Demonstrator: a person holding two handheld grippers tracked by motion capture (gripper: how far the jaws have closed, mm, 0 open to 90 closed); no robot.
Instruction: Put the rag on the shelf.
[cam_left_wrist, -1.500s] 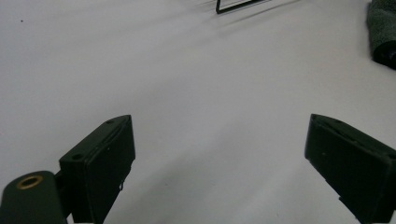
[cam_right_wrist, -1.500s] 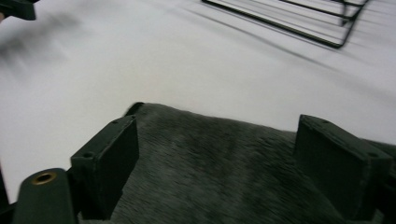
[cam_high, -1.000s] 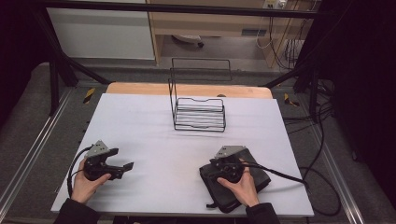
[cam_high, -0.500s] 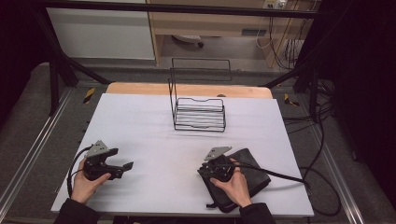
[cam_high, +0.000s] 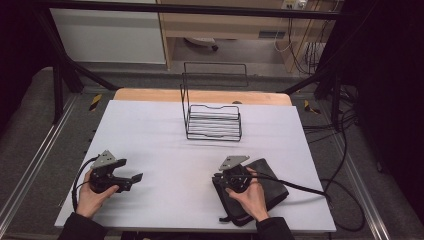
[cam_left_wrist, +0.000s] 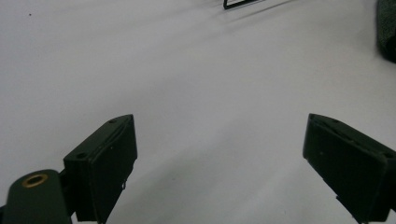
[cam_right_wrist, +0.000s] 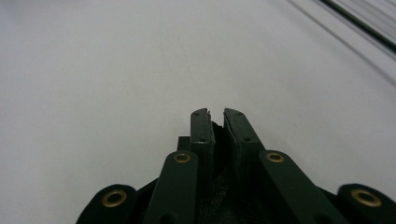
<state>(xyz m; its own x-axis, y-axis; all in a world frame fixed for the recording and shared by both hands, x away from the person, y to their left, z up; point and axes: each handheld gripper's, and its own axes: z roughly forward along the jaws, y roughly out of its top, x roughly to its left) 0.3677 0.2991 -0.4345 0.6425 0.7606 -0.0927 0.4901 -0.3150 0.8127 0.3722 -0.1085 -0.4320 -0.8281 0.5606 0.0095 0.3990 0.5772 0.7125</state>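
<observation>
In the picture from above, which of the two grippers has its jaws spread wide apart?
The left gripper, over bare table. The right gripper, its jaws just closing, pinches the black pouch.

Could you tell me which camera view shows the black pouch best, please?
The high view: the pouch lies flat under the right gripper. The right gripper view shows its edge pinched between the jaws; the left gripper view catches a dark corner.

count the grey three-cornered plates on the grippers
2: one plate tops the left gripper at the table's near left, the other tops the right gripper, over the black pouch at near right.
</observation>
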